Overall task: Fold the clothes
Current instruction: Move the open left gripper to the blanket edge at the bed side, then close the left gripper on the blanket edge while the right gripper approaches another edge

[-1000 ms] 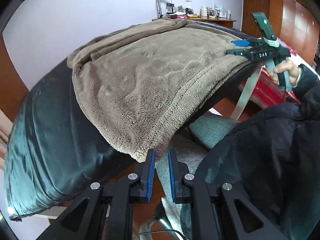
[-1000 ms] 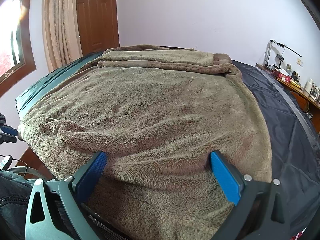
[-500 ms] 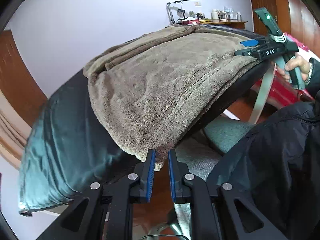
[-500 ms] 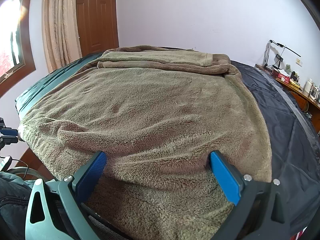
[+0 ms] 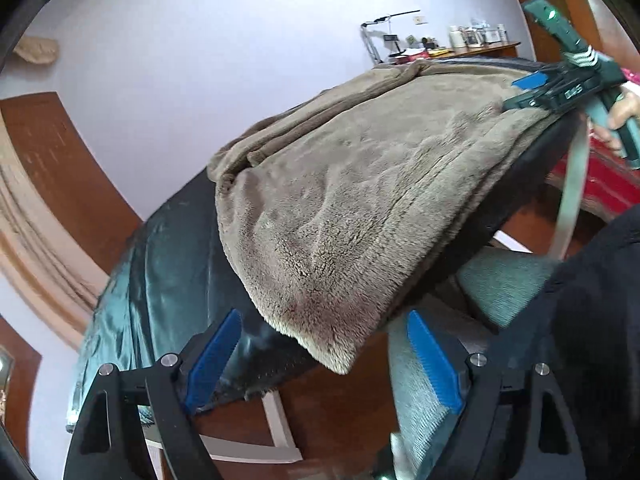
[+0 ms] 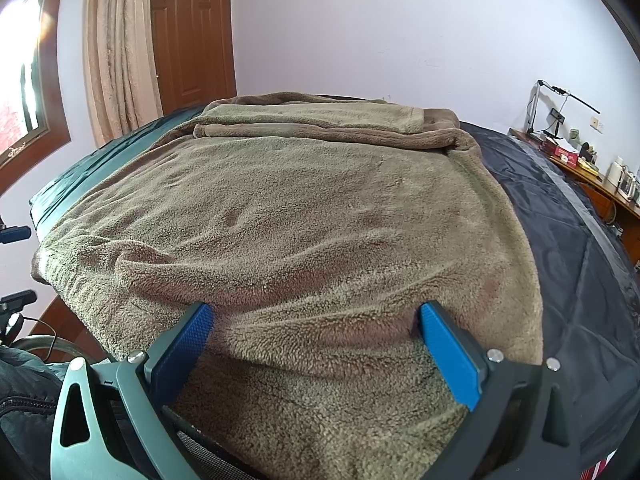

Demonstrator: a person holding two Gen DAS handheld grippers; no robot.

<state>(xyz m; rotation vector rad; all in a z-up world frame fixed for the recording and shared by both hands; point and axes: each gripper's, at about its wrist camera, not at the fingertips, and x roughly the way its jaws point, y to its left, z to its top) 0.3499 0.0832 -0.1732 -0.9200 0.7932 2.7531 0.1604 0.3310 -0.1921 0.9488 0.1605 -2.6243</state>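
Note:
A brown-grey fleece garment [image 5: 340, 200] lies spread over the bed, its far end folded over [image 6: 320, 120]. One corner hangs off the bed edge, right at the tips of my left gripper [image 5: 324, 316], which is open wide and holds nothing. My right gripper [image 6: 316, 312] is open too, its blue pads [image 6: 448, 352] resting on the fleece's near edge, with fabric lying between them. In the left wrist view the right gripper [image 5: 516, 94] sits at the garment's other near corner, held by a hand [image 5: 620, 112]. The left gripper [image 6: 16, 266] shows at the right wrist view's left edge.
The bed has a dark cover, teal [image 5: 160, 280] on one side and black [image 6: 580, 280] on the other. A desk with a lamp and small items [image 6: 560, 148] stands by the wall. A door [image 6: 192, 40] and curtain [image 6: 116, 60] are behind. A dark jacket [image 5: 592, 320] fills the left view's right side.
My left gripper has gone from nearly shut to wide open under the hanging fleece corner, and its view has swung. The right gripper has stayed open on the fleece.

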